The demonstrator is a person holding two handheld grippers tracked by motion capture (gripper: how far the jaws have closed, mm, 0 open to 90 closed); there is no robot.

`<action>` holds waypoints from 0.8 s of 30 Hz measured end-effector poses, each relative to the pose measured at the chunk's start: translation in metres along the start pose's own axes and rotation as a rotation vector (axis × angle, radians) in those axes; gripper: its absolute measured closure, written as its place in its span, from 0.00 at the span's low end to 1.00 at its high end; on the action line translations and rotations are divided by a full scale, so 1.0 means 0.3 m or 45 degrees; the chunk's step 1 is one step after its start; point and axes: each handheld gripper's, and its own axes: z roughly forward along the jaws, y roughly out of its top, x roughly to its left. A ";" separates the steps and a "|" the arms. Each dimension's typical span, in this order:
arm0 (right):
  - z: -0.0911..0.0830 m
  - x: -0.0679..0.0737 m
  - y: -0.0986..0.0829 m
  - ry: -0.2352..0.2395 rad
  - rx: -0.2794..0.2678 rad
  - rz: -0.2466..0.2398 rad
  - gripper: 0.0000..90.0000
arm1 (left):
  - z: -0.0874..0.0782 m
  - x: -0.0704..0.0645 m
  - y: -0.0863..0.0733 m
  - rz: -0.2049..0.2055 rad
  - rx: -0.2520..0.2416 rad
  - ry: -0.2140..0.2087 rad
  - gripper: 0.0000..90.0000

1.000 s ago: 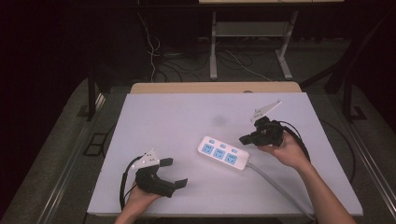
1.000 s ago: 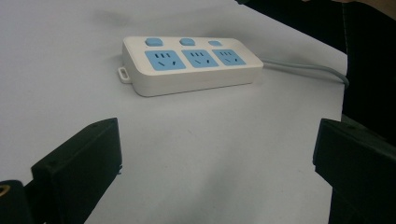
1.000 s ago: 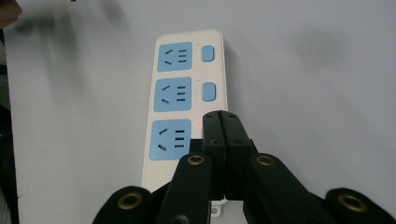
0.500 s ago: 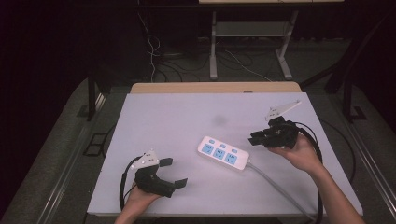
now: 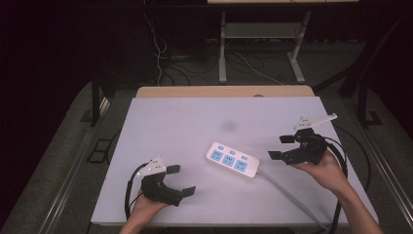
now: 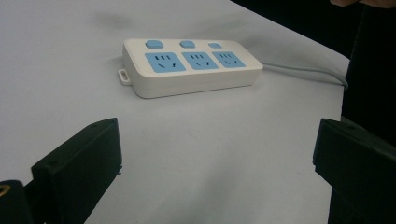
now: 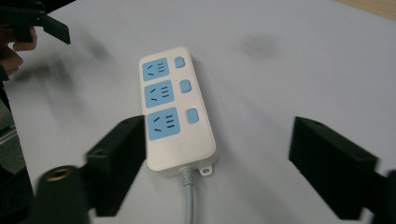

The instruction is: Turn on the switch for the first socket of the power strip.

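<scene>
A white bench (image 5: 170, 122) takes up the middle of the high view, with a strip of bare wood along its far edge and dark floor with loose cables beyond. A faint grey smudge (image 5: 227, 125) marks the bench just above centre.

The white power strip (image 5: 233, 160) lies flat a little right of centre in the high view, set on a slant, with three blue sockets and three small blue buttons along one long side. Its grey cord (image 5: 292, 195) leaves the lower right end and runs toward the lower right corner of the frame.

The left gripper (image 5: 181, 180) sits at the lower left of the high view, held by a hand (image 5: 143, 209) coming up from the bottom edge; its jaws stand wide apart and hold nothing, well clear of the strip. The right gripper (image 5: 281, 147) is at the right of the frame, just beside the strip's cord end, held in the other hand (image 5: 324, 170), jaws likewise spread and empty
</scene>
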 end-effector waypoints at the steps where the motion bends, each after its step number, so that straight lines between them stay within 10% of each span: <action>1: -0.007 -0.001 -0.009 -0.006 -0.016 0.012 0.13 | 0.000 0.000 0.000 0.001 0.001 0.000 0.00; 24: -0.035 0.004 -0.198 0.013 -0.129 0.183 0.00 | 0.000 0.001 0.001 0.002 0.004 0.001 0.00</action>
